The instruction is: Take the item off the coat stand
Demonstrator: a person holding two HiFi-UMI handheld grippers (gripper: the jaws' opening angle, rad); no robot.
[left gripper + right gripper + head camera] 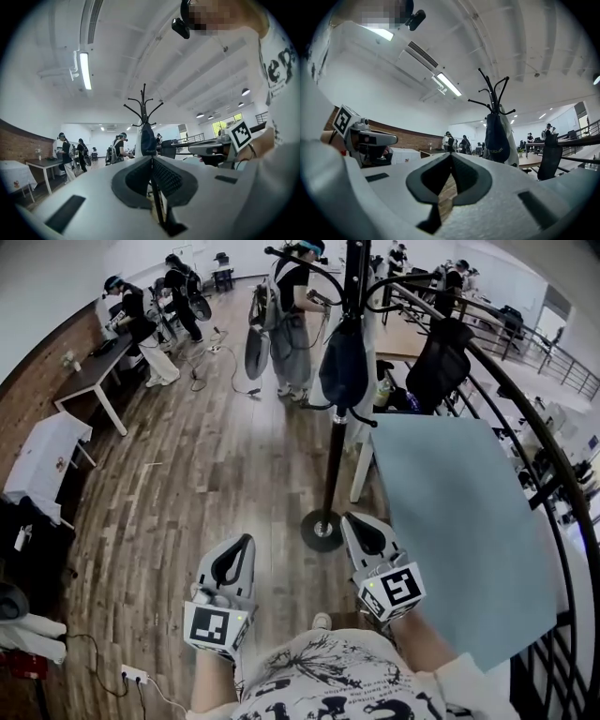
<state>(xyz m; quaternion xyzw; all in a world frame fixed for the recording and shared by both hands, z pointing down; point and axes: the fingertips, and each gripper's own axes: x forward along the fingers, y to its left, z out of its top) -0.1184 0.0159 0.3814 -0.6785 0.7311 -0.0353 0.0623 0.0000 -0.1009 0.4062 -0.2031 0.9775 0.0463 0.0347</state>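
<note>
While dark teardrop bag (344, 362) hangs on black branched stand (335, 465), left claw (242, 547), right claw (356, 524) closed, empty.

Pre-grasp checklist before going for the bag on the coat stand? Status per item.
1. Dark bag hanging on coat stand, in view: ok.
2. Left gripper open for a grasp: not ok, jaws together, nothing between them.
3. Right gripper open for a grasp: not ok, jaws together, nothing between them.
4. Grippers up at the bag: not ok, both are low, near the stand's base.
5. Which hook carries the bag: cannot tell, its strap does not show.
</note>
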